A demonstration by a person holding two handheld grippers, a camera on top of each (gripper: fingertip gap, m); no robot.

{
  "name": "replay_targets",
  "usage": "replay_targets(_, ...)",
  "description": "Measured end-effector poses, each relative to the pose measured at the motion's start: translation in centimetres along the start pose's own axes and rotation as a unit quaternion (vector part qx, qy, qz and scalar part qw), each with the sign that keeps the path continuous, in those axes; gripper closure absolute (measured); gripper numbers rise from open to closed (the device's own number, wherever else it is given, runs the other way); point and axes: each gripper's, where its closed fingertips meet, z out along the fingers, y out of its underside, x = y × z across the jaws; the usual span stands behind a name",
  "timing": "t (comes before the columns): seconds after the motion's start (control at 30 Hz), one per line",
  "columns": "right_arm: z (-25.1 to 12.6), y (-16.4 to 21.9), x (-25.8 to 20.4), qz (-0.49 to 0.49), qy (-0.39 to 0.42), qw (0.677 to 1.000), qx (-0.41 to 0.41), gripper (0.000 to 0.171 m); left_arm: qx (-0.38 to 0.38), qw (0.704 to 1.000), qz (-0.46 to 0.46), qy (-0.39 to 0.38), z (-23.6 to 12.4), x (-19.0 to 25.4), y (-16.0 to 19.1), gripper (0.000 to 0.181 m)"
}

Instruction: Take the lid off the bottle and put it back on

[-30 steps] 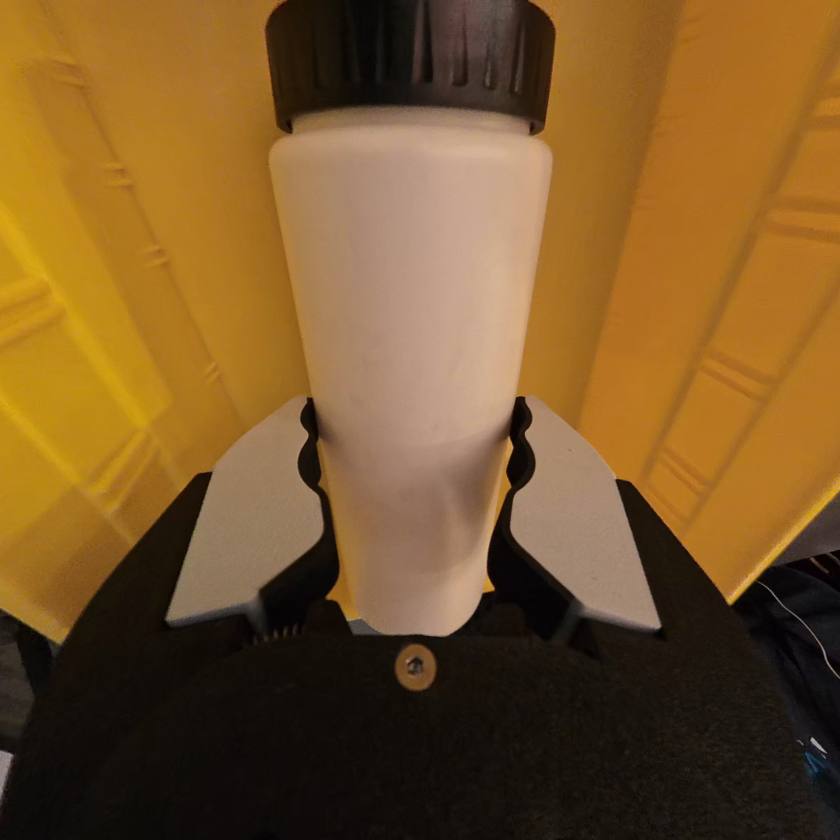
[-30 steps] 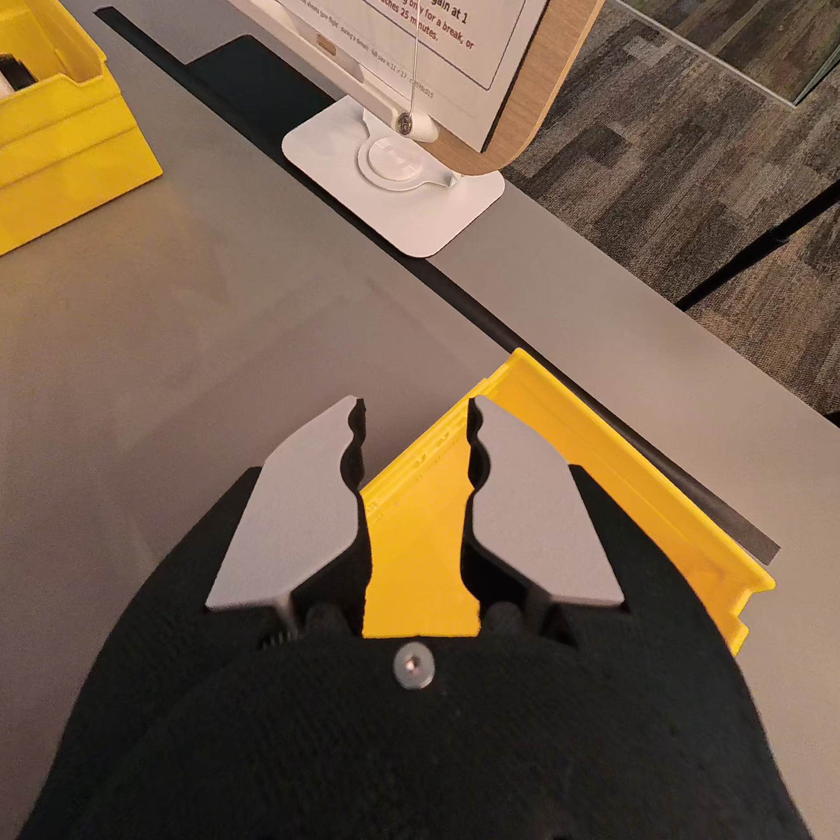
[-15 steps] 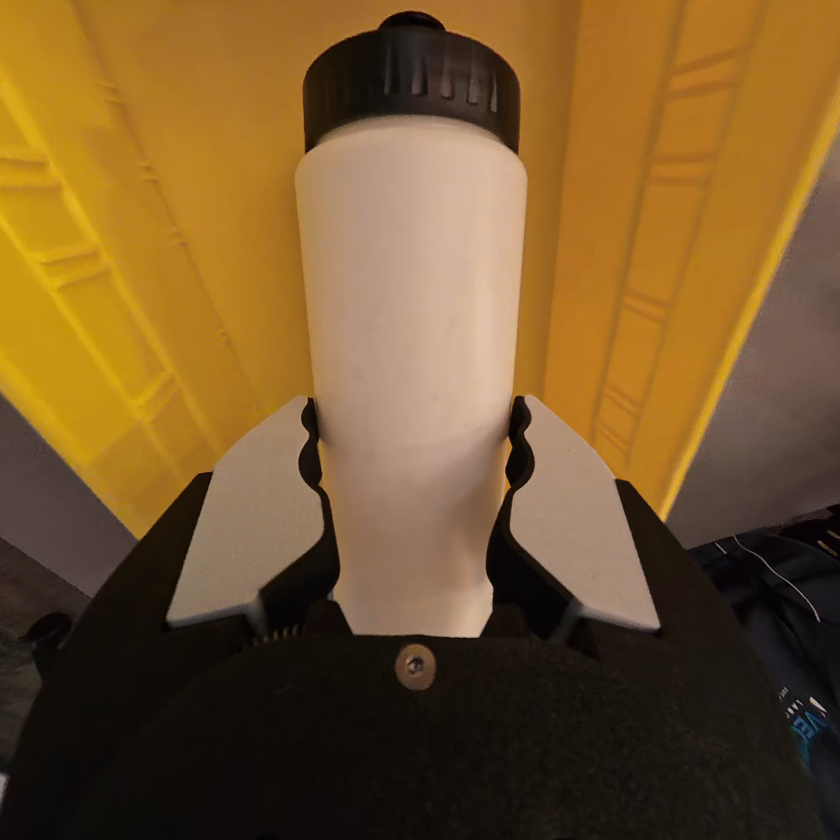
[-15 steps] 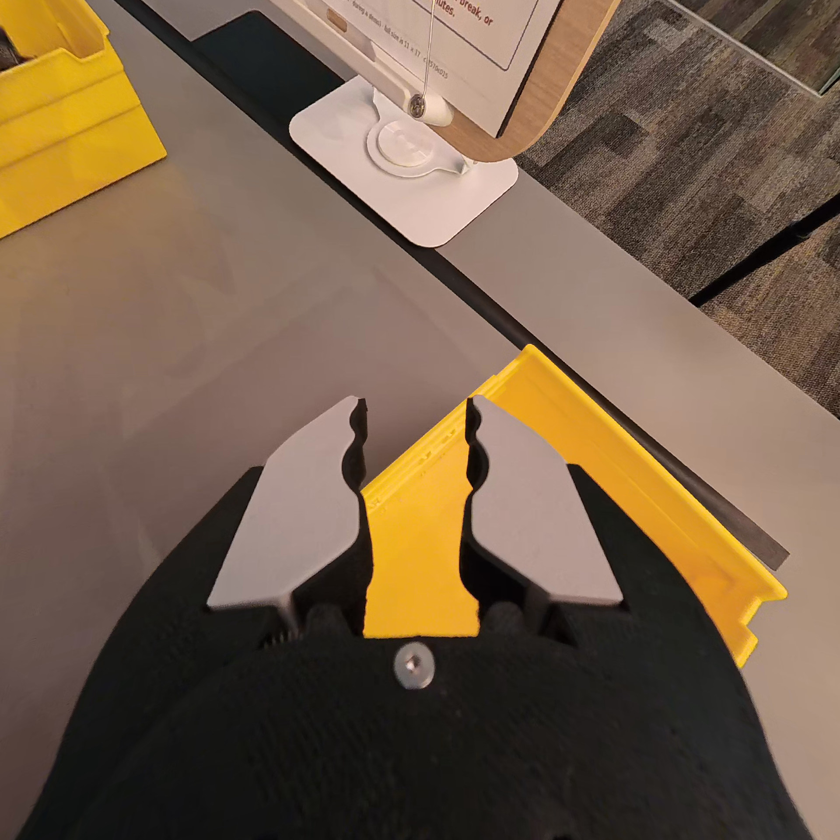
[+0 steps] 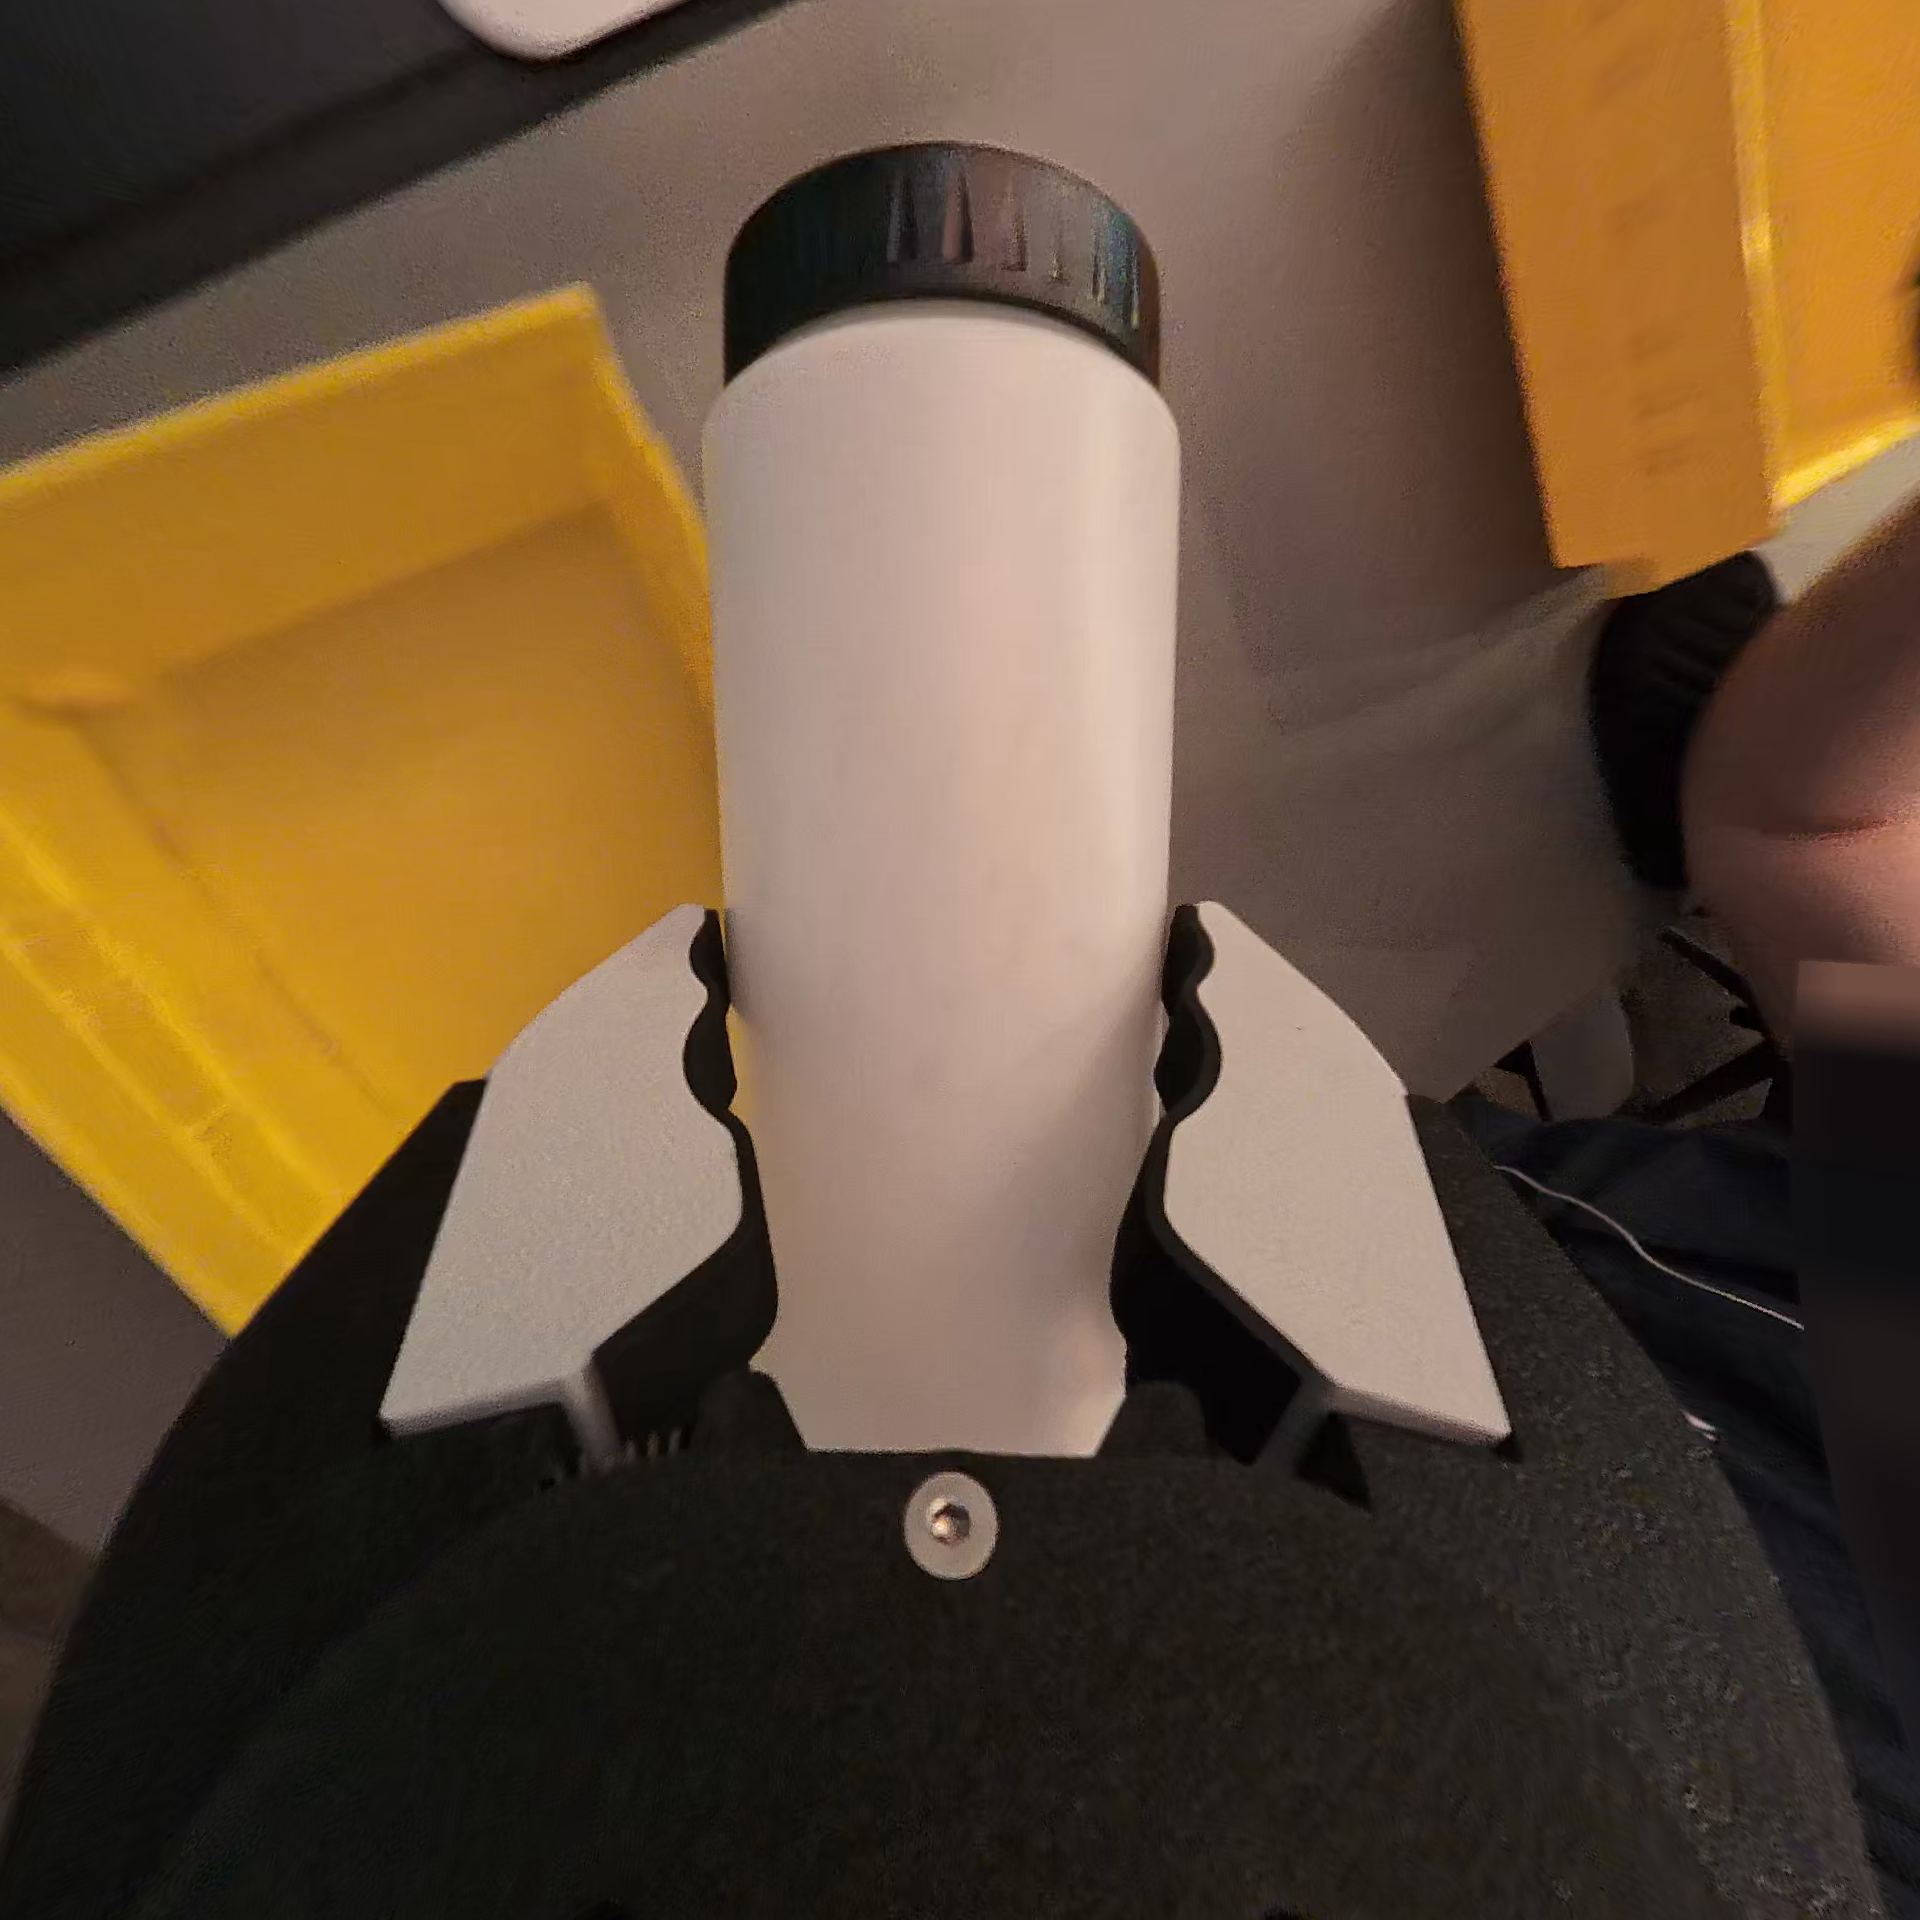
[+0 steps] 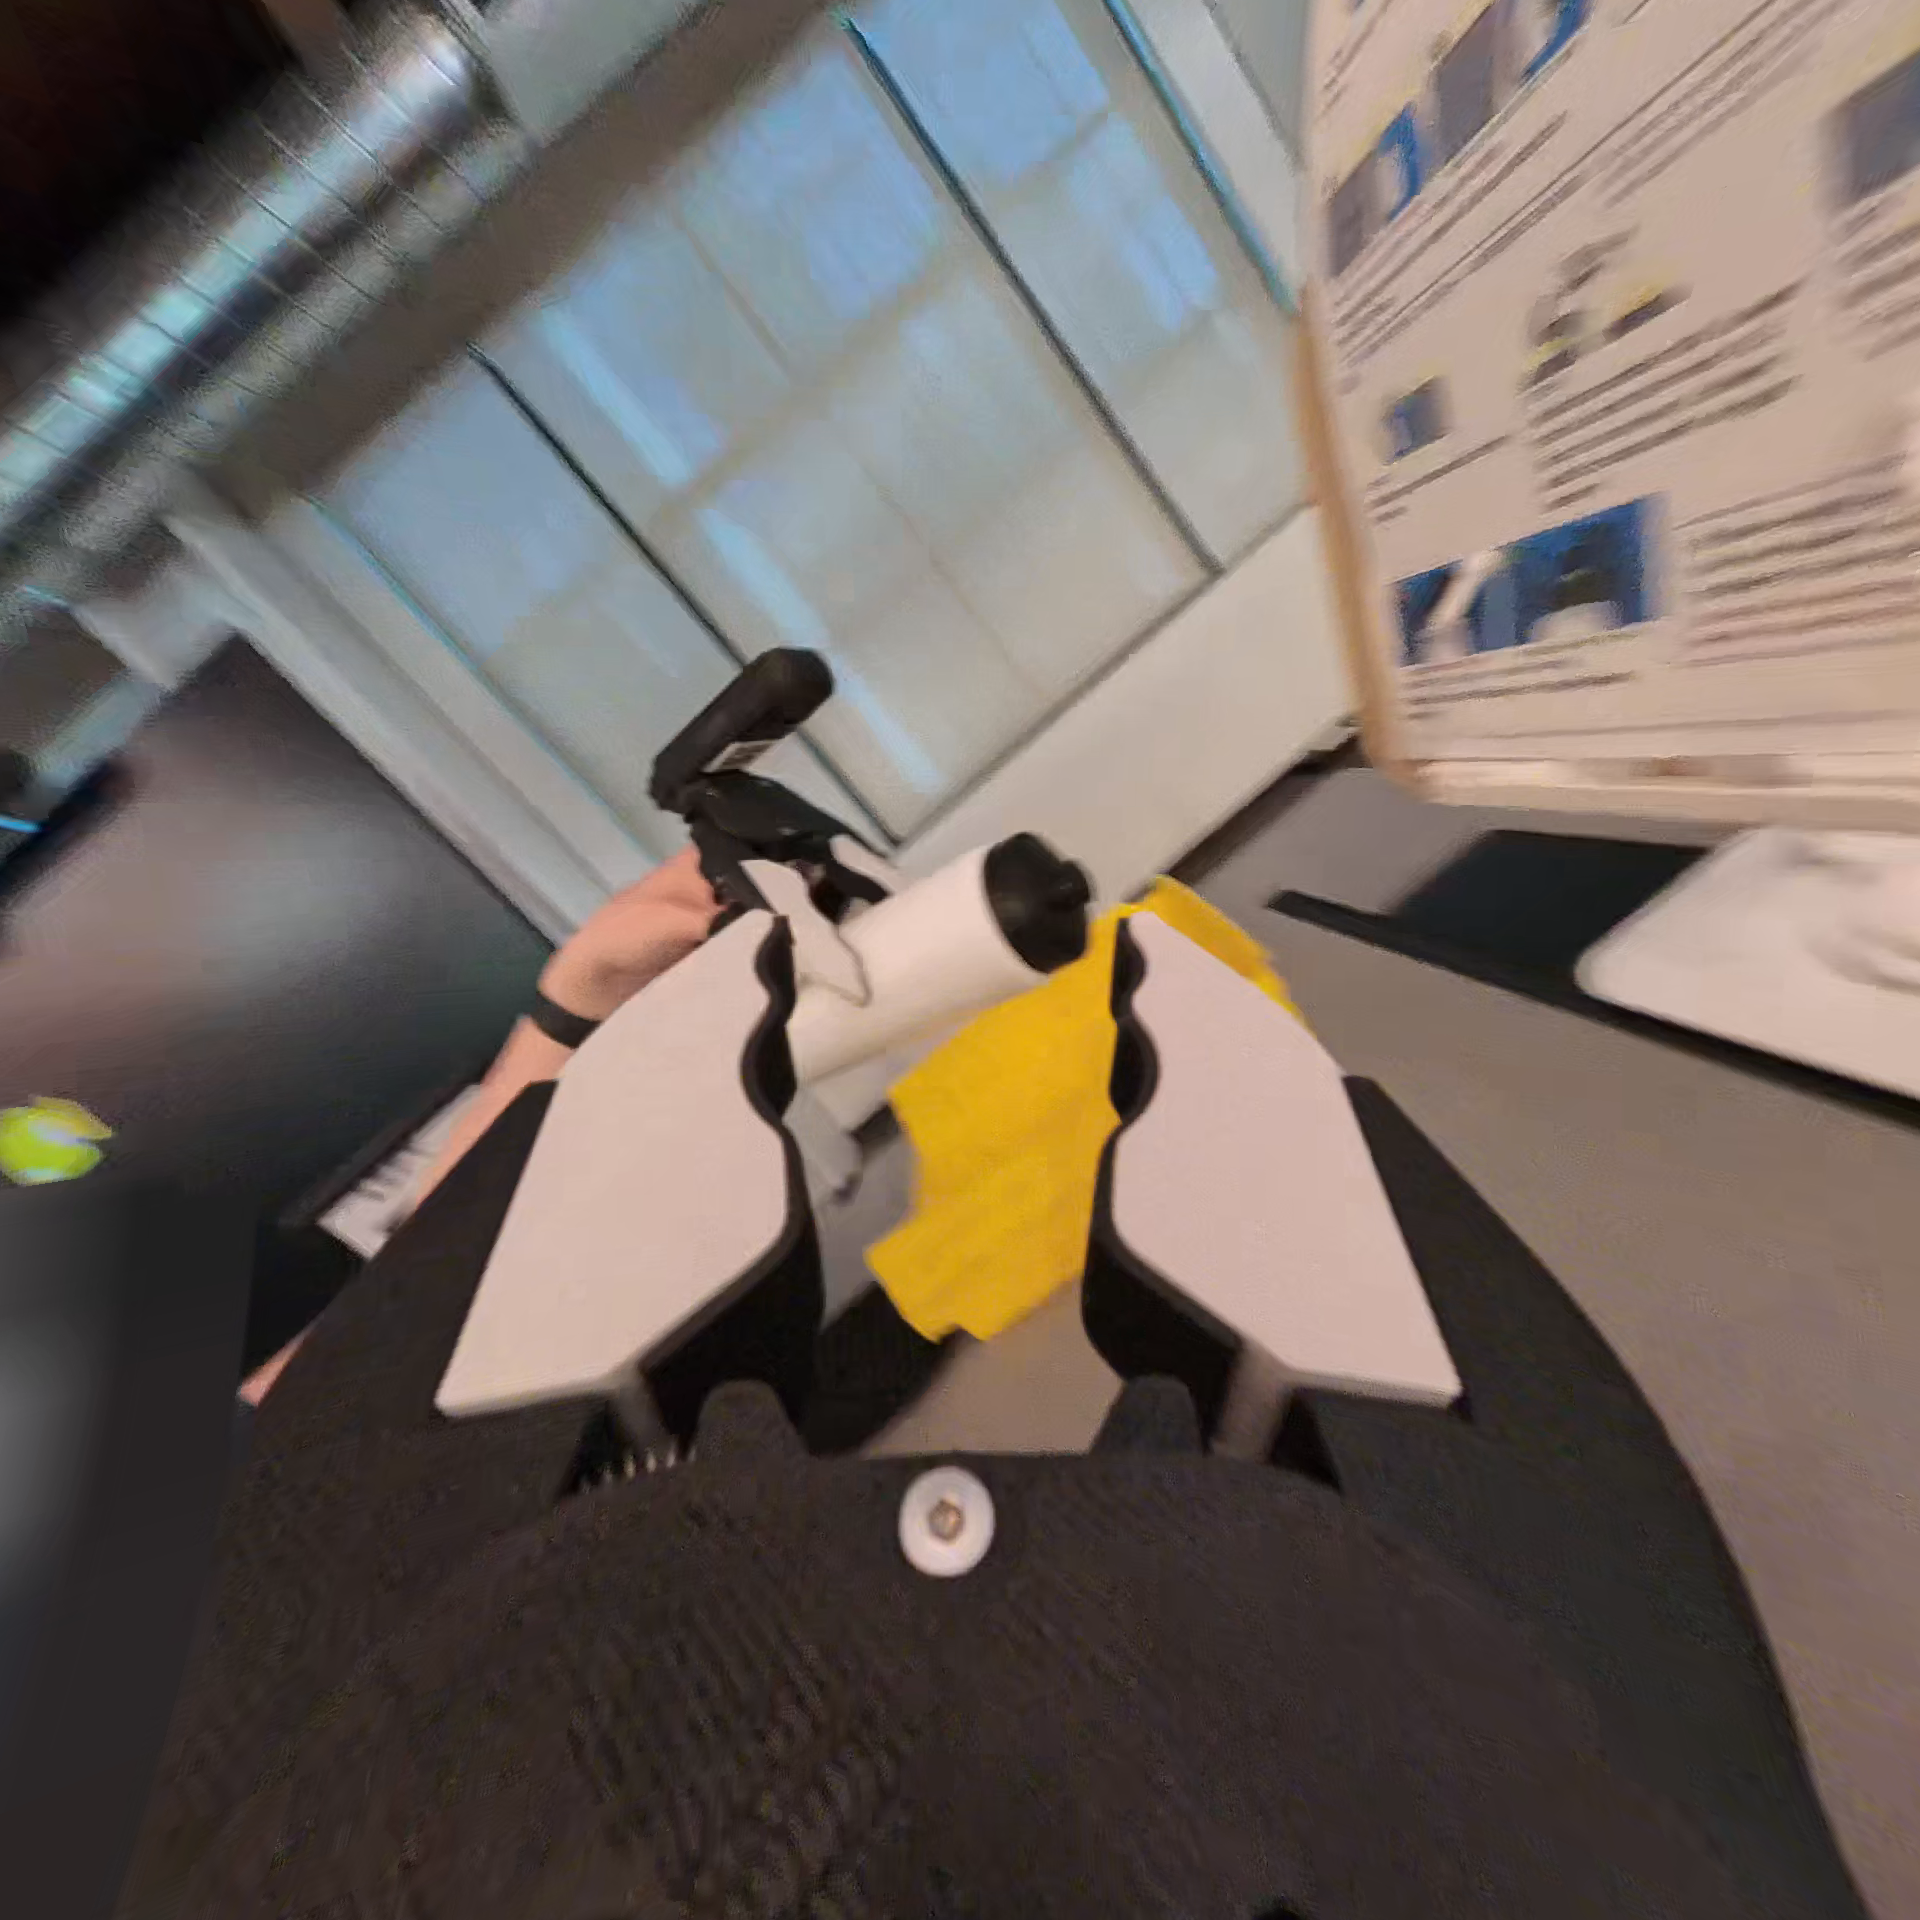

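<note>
Here the left gripper (image 5: 945, 935) squeezes the white bottle (image 5: 940, 727), black lid (image 5: 940, 255) on, above the grey table (image 5: 1299, 364) by a yellow bin (image 5: 343, 675), while the right gripper (image 6: 945, 940) gapes empty toward big windows (image 6: 810, 468)

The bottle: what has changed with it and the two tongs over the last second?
The left tongs lifted the bottle out of the yellow bin. The right tongs swung up to face it and opened wider. Unchanged: left grip on the bottle, lid on, right tongs empty.
</note>
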Motion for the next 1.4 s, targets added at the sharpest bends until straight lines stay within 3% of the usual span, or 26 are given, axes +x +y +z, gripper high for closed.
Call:
replay_targets(0.1,3.9,4.3,-0.4,0.051,-0.029,0.998,-0.023,0.092,0.034,0.998,0.043,0.029,-0.6,4.5,-2.4,0.100)
replay_targets(0.2,6.3,7.0,-2.0,0.112,-0.093,0.989,-0.012,0.089,0.044,0.994,0.089,0.046,0.0,8.6,-3.9,0.100)
replay_targets(0.3,6.6,7.0,-2.6,0.165,-0.139,0.976,0.030,0.089,0.043,0.988,0.137,0.064,1.7,12.1,-4.5,0.100)
replay_targets(0.43,5.9,6.0,-2.8,0.132,-0.162,0.977,0.051,0.086,0.040,0.978,0.195,0.059,4.9,14.4,-4.9,0.100)
replay_targets(0.6,4.8,4.9,-2.4,-0.053,-0.096,0.994,0.012,0.087,0.123,0.957,0.255,0.067,8.2,15.4,-6.5,0.100)
replay_targets(0.77,3.8,5.1,-2.1,-0.180,-0.042,0.980,-0.070,0.087,0.307,0.900,0.280,0.129,9.7,16.5,-7.9,0.101)
replay_targets(0.87,3.7,6.8,-1.0,-0.221,-0.029,0.965,-0.139,0.087,0.354,0.885,0.270,0.136,11.8,16.1,-7.5,0.101)
replay_targets(1.1,3.6,12.1,3.2,-0.319,0.021,0.905,-0.281,0.086,0.365,0.886,0.266,0.108,17.4,13.5,-6.1,0.101)
replay_targets(1.4,3.0,13.8,4.8,-0.261,0.044,0.907,-0.328,0.087,0.370,0.884,0.268,0.104,18.3,12.3,-5.2,0.101)
